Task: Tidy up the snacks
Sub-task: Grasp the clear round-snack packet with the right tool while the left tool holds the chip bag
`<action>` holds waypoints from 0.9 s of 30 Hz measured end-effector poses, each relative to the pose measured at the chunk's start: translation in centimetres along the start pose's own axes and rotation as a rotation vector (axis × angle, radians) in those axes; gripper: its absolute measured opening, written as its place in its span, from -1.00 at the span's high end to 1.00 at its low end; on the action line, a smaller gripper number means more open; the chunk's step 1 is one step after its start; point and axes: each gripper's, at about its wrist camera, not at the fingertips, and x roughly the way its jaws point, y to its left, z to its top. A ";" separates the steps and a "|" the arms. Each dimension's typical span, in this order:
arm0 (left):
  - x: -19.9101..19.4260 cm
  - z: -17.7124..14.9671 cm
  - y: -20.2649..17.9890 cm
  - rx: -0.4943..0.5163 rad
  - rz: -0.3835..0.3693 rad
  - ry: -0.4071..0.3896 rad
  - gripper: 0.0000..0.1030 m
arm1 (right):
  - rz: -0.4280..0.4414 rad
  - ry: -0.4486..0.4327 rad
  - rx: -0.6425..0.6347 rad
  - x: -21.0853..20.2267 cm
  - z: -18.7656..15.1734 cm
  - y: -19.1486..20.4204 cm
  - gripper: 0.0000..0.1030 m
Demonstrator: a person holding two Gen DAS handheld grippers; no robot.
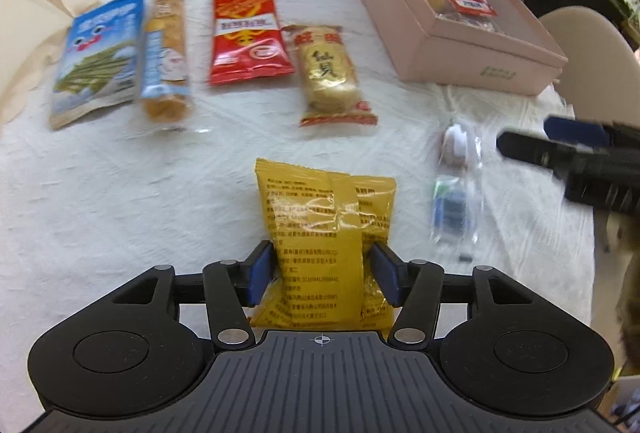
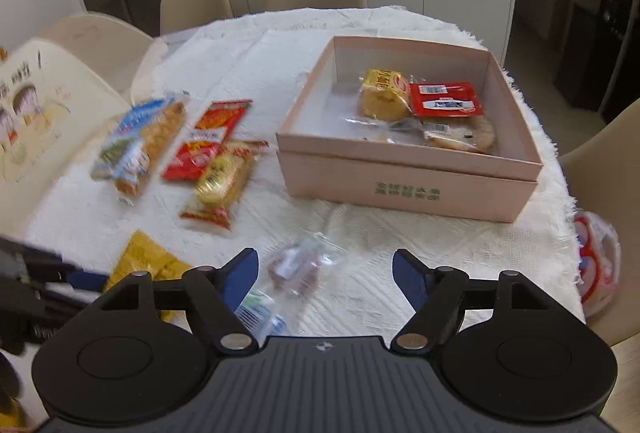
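The left gripper (image 1: pixel 320 273) pinched the yellow packet (image 1: pixel 326 217) near the table's (image 1: pixel 160 213) front edge; the right gripper (image 2: pixel 324 273) gaped wide, holding nothing, above a clear packet (image 2: pixel 298 267).

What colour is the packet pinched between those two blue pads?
Yellow packet, printed with small dark text; clearest in the left wrist view.

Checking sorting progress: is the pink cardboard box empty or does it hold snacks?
Partly filled. The open pink cardboard box holds a yellow packet and a red packet; bare floor remains.

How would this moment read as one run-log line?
left gripper: shut on yellow packet | right gripper: open above clear packet | pink box: partly filled
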 end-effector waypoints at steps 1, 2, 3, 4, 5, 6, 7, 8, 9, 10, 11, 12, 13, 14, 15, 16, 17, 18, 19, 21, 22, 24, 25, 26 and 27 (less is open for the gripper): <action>0.1 0.1 0.0 -0.011 -0.006 -0.002 -0.15 | -0.043 -0.015 -0.037 0.1 -0.3 0.4 -0.45; 0.1 0.1 -0.1 -0.021 -0.010 0.000 -0.12 | -0.087 -0.033 -0.081 0.2 -0.7 0.6 -0.45; 0.0 -0.1 0.0 -0.029 -0.017 0.002 -0.08 | -0.137 -0.056 -0.131 0.0 -1.1 0.8 -0.45; -0.2 -0.4 0.2 -0.038 -0.029 0.001 -0.06 | -0.192 -0.081 -0.171 -0.2 -1.5 0.7 -0.45; -0.3 -0.5 0.4 -0.048 -0.036 -0.001 -0.04 | -0.244 -0.107 -0.196 -0.4 -1.7 0.5 -0.45; -0.6 -0.9 0.6 -0.061 -0.043 -0.002 -0.02 | -0.289 -0.134 -0.204 -0.5 -2.0 0.1 -0.45; -0.6 -1.0 0.5 -0.072 -0.046 -0.004 -0.02 | -0.324 -0.149 -0.201 -0.6 -2.1 -0.4 -0.46; -0.7 -1.1 0.5 -0.079 -0.046 -0.007 -0.01 | -0.350 -0.147 -0.192 -0.5 -2.2 -0.9 -0.46; -0.9 -1.3 0.4 -0.082 -0.045 -0.011 -0.01 | -0.365 -0.130 -0.178 -0.3 -2.2 -1.5 -0.46; -0.9 -1.4 0.1 -0.080 -0.043 -0.015 -0.01 | -0.364 -0.110 -0.160 -0.1 -2.2 -2.0 -0.46; -0.8 -1.5 -0.2 -0.078 -0.039 -0.022 -0.02 | -0.349 -0.098 -0.143 -0.1 -2.3 -2.4 -0.46; -0.7 -1.4 -0.5 -0.074 -0.037 -0.026 -0.05 | -0.340 -0.090 -0.134 0.0 -2.5 -2.6 -0.46; -0.5 -1.4 -0.8 -0.061 -0.032 -0.033 -0.05 | -0.350 -0.085 -0.143 0.1 -2.8 -2.5 -0.46; -0.4 -1.4 -1.3 -0.040 -0.019 -0.041 -0.09 | -0.376 -0.086 -0.170 0.3 -3.2 -2.3 -0.46; -0.3 -1.4 -1.9 -0.014 -0.001 -0.048 -0.12 | -0.414 -0.095 -0.207 0.5 -3.7 -2.3 -0.46; -0.2 -1.4 -2.4 0.007 0.014 -0.056 -0.14 | -0.460 -0.100 -0.239 0.8 -4.2 -2.5 -0.46; -0.2 -1.5 -2.7 0.020 0.022 -0.066 -0.15 | -0.494 -0.093 -0.249 0.9 -4.5 -2.8 -0.46; -0.1 -1.6 -2.8 0.021 0.022 -0.073 -0.15 | -0.504 -0.077 -0.235 0.9 -4.6 -3.6 -0.46; -0.1 -1.7 -2.6 0.010 0.015 -0.082 -0.15 | -0.484 -0.059 -0.205 0.5 -4.8 -4.4 -0.46; -0.4 -1.9 -2.1 -0.028 0.001 -0.097 -0.06 | -0.410 -0.028 -0.127 -0.5 -4.9 -5.8 -0.46; -0.5 -2.1 -1.8 -0.050 -0.015 -0.097 -0.04 | -0.373 -0.024 -0.097 -0.9 -5.0 -6.1 -0.46; -0.9 -2.5 -1.0 -0.102 -0.053 -0.087 0.03 | -0.288 -0.023 -0.025 -1.5 -4.8 -5.9 -0.46; -1.2 -2.8 -0.8 -0.113 -0.051 -0.085 0.04 | -0.224 -0.015 0.025 -1.6 -4.5 -5.6 -0.46; -1.5 -3.1 -0.8 -0.115 -0.036 -0.083 0.06 | -0.145 -0.003 0.071 -1.5 -4.2 -4.9 -0.46; -1.8 -3.4 -0.7 -0.115 -0.021 -0.080 0.07 | -0.071 0.008 0.108 -1.0 -3.7 -4.1 -0.46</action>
